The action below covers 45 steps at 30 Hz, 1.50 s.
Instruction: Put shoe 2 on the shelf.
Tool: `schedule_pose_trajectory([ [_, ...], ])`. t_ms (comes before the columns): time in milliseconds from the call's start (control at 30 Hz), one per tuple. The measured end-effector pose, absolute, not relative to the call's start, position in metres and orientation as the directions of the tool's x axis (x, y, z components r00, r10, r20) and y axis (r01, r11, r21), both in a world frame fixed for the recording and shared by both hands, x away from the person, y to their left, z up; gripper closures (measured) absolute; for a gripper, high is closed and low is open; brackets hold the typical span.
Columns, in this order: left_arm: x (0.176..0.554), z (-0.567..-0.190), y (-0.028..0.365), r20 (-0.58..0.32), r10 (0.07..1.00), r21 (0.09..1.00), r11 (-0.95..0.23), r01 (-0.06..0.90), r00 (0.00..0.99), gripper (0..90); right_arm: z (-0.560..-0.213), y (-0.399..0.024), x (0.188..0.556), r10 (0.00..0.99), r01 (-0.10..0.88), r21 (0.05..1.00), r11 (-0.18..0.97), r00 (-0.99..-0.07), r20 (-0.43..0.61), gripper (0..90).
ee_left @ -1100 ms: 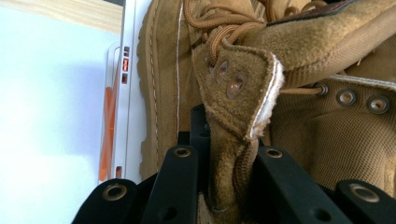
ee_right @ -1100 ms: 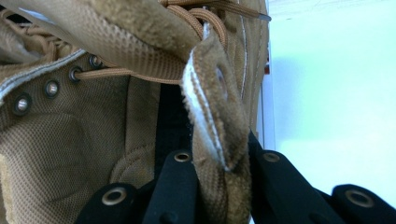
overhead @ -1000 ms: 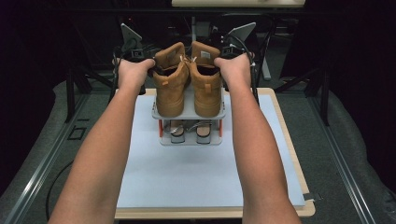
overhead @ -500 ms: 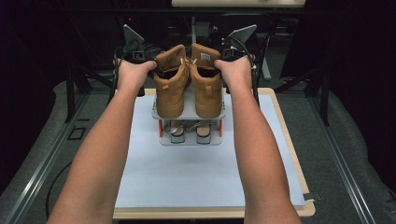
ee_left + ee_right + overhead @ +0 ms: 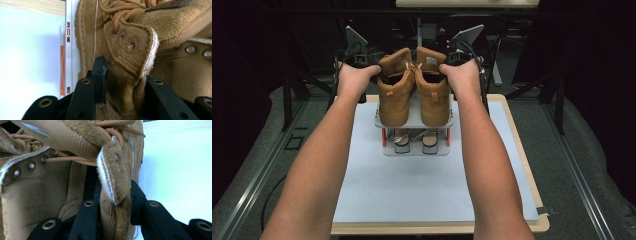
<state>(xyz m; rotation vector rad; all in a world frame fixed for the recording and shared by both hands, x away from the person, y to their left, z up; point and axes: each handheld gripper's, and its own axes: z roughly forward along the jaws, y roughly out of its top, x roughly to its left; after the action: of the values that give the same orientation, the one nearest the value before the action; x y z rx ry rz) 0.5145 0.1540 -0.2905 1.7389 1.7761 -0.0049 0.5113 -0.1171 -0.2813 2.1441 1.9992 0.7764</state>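
Pair of tan suede high-top boots on the top tier of a small grey two-tier shoe rack (image 5: 382,121), which stands near the counter's (image 5: 512,165) far edge, centred. Heels face the person, toes point away.

Left tool (image 5: 122,82): jaws straddle the collar edge of the left boot (image 5: 394,95). They've just been opening; a gap shows at the right jaw, so the collar sits between them without being clamped.

Right tool (image 5: 113,200): same on the right boot (image 5: 432,92), jaws either side of the collar flap. They've been opening too, though I can't tell whether the pads have cleared the suede.

Collar is the sensible pinch point: thin, stiff, reachable from above. Boots look seated flat on the shelf, so this reads as release after placing. Lower tier holds another pair of shoes (image 5: 412,141).
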Motion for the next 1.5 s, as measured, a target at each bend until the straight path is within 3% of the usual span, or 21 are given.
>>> schedule_pose_trajectory([
  [300, 0.514, -0.285, 0.159, -0.463, 0.881, 0.449, 0.139, 0.882, 0.097, 60.0, -0.276, -0.115, 0.507, 0.958, 0.893, 0.433, -0.119, -0.011, 0.286, 66.9],
  [700, 0.510, -0.276, 0.157, -0.413, 0.902, 0.480, 0.099, 0.872, 0.125, 58.5, -0.263, -0.120, 0.502, 0.953, 0.882, 0.455, -0.126, -0.021, 0.304, 63.1],
  [1500, 0.492, -0.253, 0.166, -0.363, 0.915, 0.533, 0.049, 0.845, 0.176, 56.3, -0.232, -0.136, 0.482, 0.948, 0.852, 0.503, -0.144, -0.027, 0.317, 63.9],
])
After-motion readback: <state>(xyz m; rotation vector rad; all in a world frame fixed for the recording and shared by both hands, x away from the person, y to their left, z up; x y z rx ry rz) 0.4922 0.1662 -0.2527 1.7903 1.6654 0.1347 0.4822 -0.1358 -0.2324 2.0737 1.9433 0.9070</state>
